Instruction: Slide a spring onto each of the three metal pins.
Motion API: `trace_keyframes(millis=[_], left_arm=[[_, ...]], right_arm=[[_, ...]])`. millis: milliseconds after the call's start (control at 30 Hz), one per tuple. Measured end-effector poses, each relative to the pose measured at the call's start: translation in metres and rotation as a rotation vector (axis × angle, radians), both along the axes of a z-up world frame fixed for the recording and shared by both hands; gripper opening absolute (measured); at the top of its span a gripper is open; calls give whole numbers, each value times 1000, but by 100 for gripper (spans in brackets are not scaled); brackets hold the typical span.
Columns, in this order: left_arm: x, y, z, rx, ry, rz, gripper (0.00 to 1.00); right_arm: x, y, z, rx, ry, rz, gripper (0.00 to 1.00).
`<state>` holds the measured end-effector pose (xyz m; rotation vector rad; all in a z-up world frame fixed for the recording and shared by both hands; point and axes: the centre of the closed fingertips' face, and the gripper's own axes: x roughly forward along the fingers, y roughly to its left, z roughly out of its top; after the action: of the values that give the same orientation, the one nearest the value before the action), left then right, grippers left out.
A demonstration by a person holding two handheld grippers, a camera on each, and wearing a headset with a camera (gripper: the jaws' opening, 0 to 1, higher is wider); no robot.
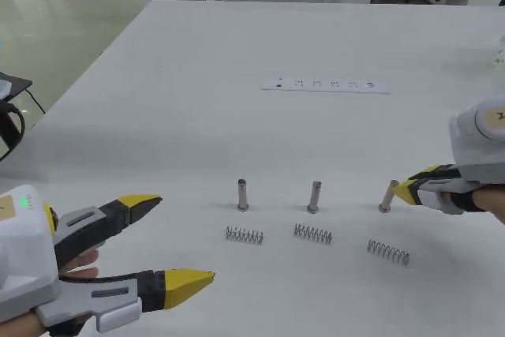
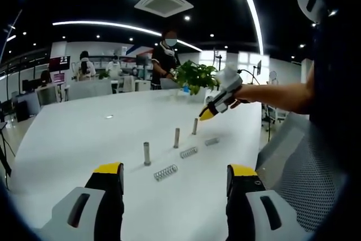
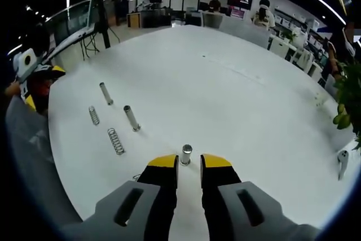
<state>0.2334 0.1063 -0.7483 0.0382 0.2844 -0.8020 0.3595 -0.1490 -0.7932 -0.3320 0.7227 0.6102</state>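
**Springs lay in front of the pins; right tongs at the end pin**

Three metal pins stood in a row across the white table (image 1: 158, 100). The left pin (image 1: 242, 195) and the middle pin (image 1: 315, 196) were upright, and the right pin (image 1: 387, 196) leaned with its top towards the right. In front of each pin, on the person's side and apart from it, a spring lay flat on its side. These were the left spring (image 1: 244, 235), the middle spring (image 1: 312, 234) and the right spring (image 1: 388, 252), which lay a little nearer the person than the other two.

The right gripper (image 1: 406, 191) reached in from the right edge of the head view, with its yellow tips at the top of the leaning pin. In the right gripper view its jaws stood a narrow gap apart, and the head of that pin sat in the gap at the tips. Whether the jaws pinched the pin could not be told.

The left gripper (image 1: 177, 242) hovered low at the left, well apart from the pins, its jaws spread wide and holding nothing. In the left gripper view the row of pins and springs lay ahead, between its two tips.

Further back on the table lay a white power strip (image 1: 325, 84). In the left gripper view a potted plant (image 2: 197, 76) stood at the table's far end, with a person (image 2: 165, 60) standing beside it.
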Motion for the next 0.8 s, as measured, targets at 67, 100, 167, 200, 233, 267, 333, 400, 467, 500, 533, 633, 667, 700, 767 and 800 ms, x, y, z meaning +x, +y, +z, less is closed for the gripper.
trace_keyframes(millis=[67,100,167,200,233,267,333,400,467,500,533,633,667,700,767,800], left_arm=[[0,-1,0,0,1,-2,71],[0,-1,-1,1,2,-1,71],[0,-1,-1,3,8,1,72],[0,0,-2,4,12,1,73],[0,0,-2,4,14,2,73],[0,-1,-3,7,17,1,74],[0,-1,-3,8,17,-1,74],[0,-1,-4,9,21,0,75],[0,-1,-4,10,21,2,75],[0,-1,-3,10,19,1,76],[0,-1,-3,9,19,1,76],[0,-1,-4,10,23,0,76],[0,-1,-4,11,22,0,76],[0,-1,-4,11,22,1,76],[0,-1,-3,5,23,2,75],[0,-1,-4,5,26,0,75]], right_arm=[[-1,-2,1,-1,-3,-2,14],[-2,-3,1,-2,-3,-2,14],[-5,-6,2,-3,-5,-3,14],[-7,-7,2,0,-3,-1,14],[-8,-7,3,5,-1,1,14],[-10,-7,3,12,3,4,15],[-14,-7,3,12,6,11,15],[-18,-8,2,6,9,19,15],[-21,-8,1,3,12,26,15],[-23,-8,1,6,14,31,15],[-24,-7,1,12,17,35,15],[-31,-4,-1,34,39,57,15],[-33,-3,-2,35,43,60,15],[-34,-3,-3,33,45,64,15],[-37,-2,-5,27,54,82,15],[-40,-1,-7,27,65,98,15]])
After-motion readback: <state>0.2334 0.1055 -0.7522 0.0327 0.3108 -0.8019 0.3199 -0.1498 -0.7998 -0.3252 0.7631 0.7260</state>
